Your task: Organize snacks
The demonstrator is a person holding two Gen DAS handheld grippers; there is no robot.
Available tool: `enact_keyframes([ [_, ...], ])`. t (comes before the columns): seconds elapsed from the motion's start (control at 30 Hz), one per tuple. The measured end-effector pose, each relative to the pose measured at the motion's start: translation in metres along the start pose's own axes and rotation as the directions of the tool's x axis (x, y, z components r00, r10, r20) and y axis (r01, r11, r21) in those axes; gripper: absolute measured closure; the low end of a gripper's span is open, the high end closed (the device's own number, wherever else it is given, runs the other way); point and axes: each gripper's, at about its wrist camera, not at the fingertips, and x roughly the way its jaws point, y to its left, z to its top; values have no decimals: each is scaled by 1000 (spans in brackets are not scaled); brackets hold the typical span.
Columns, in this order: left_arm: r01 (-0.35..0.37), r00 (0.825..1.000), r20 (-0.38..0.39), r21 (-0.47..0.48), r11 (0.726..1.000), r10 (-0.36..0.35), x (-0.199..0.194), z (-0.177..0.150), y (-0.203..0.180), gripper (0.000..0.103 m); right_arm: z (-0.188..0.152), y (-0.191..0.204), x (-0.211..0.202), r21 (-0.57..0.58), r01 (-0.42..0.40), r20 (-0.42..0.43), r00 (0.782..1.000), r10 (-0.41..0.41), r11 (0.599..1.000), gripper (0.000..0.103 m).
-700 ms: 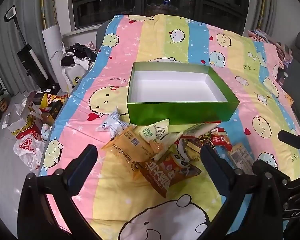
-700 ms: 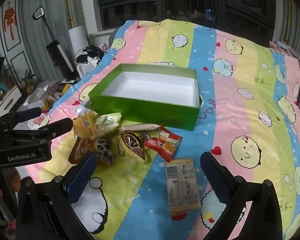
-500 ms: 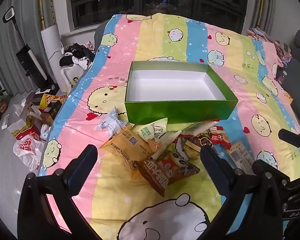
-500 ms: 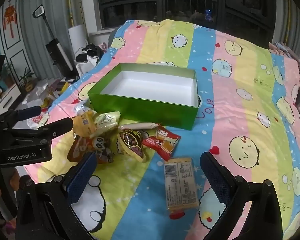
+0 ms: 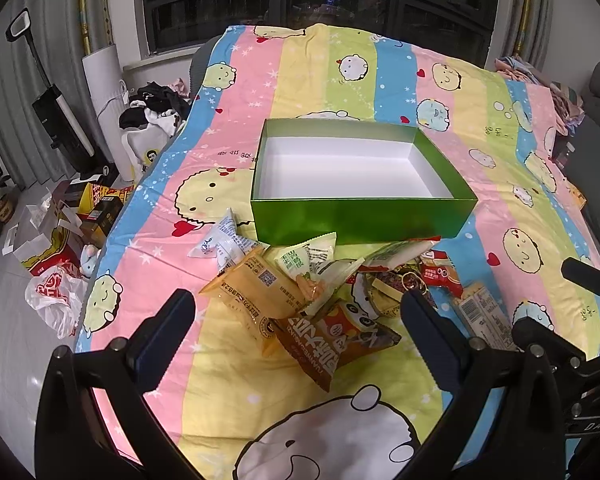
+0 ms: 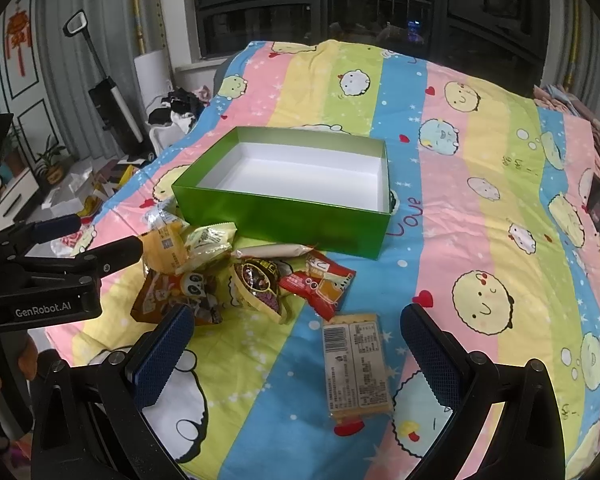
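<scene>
**Snack sorting: both grippers empty, box unfilled**

The left gripper stood with its jaws spread fully wide and held nothing; the right gripper stood likewise, wide apart and empty; both hovered above the near end of the bedspread.

The green box sat at the middle of the bedspread, open-topped, white inside, and contained nothing; the snack pile lay against its near wall, towards the near edge of the bedspread; the cracker pack lay flat and apart from the pile, nearer the right gripper.

Handling, as judged: the packets appeared light, soft and air-filled; film wrappers were likely slippery and would crumple under pressure; contents such as crackers were probably fragile, so a gentle closure was advised; the crimped end seam or the narrow width of each packet offered the best hold.

Appearance: the orange pack overlapped a brown panda-printed bag; a white triangular sachet lay at the pile's left; a red wrapper and a yellow-rimmed dark pouch lay at its right.
</scene>
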Motion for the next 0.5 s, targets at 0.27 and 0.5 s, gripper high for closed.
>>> enact_keyframes([
  [0.27, 0, 1000, 0, 4, 1000, 0, 1, 0, -1, 0, -2, -3, 0, 5, 1, -1, 1000, -1, 1000, 0],
  [0.5, 26, 999, -24, 4, 1000, -26, 3, -2, -4, 0, -4, -5, 0, 9, 0, -3, 1000, 0, 1000, 1],
])
